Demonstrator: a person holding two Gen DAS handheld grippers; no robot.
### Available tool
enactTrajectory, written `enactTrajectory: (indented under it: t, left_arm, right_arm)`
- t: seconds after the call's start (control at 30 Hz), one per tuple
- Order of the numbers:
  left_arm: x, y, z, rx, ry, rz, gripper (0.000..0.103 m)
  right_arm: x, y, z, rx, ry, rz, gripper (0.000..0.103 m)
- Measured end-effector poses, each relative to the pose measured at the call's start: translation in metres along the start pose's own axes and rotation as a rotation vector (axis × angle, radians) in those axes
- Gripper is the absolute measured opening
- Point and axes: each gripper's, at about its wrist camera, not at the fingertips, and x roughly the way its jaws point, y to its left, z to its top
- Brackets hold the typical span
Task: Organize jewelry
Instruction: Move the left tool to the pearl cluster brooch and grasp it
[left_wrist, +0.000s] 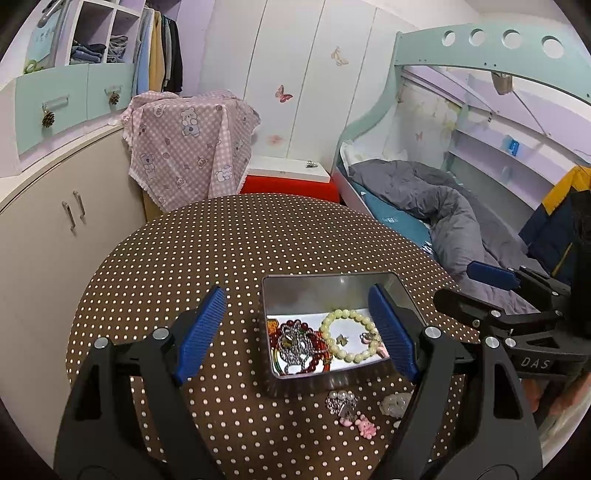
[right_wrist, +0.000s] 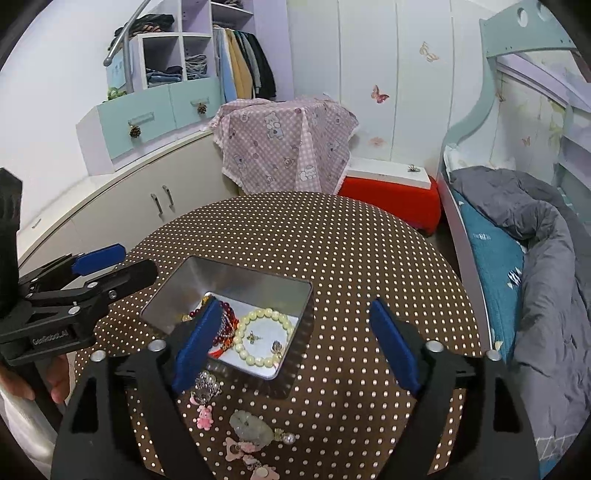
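An open metal tin (left_wrist: 334, 280) (right_wrist: 236, 271) sits on the round dotted table. Inside lie a cream bead bracelet (left_wrist: 351, 336) (right_wrist: 264, 336), a dark red bead bracelet with a silver chain (left_wrist: 301, 347) (right_wrist: 229, 317) and small charms. In front of the tin, loose on the cloth, lie a silver beaded piece (left_wrist: 341, 402), a pink bear charm (left_wrist: 366, 427) (right_wrist: 204, 415) and a pale stone pendant (right_wrist: 249, 424). My left gripper (left_wrist: 297, 291) (right_wrist: 125, 264) is open above the tin's left side, holding nothing. My right gripper (right_wrist: 295, 303) (left_wrist: 469, 288) is open over the tin's right edge, also with nothing between its pads.
The brown dotted table (left_wrist: 221, 243) drops off on every side. Behind it stand a white cabinet (left_wrist: 48, 236), a pink cloth-covered stand (left_wrist: 184, 147) and a red box (left_wrist: 291, 186). A bed with a grey quilt (left_wrist: 436, 206) runs along the right. A hand (right_wrist: 55, 384) holds the left gripper.
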Motion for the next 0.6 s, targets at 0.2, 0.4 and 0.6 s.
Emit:
enactTrajectory:
  t: [0.2, 0.4, 0.6]
  left_arm:
    - [-0.011, -0.004, -0.017, -0.004, 0.018, -0.013, 0.079]
    - [-0.014, -0.012, -0.036, 0.005, 0.066, -0.038, 0.079]
    - [-0.008, -0.019, -0.059, 0.020, 0.118, -0.085, 0.078]
  right_arm:
    - [-0.008, 0.000, -0.015, 0.015, 0.013, -0.008, 0.084]
    - [-0.012, 0.000, -0.034, 0.046, 0.042, -0.006, 0.085]
    - [-0.007, 0.004, -0.052, 0.068, 0.093, -0.001, 0.085]
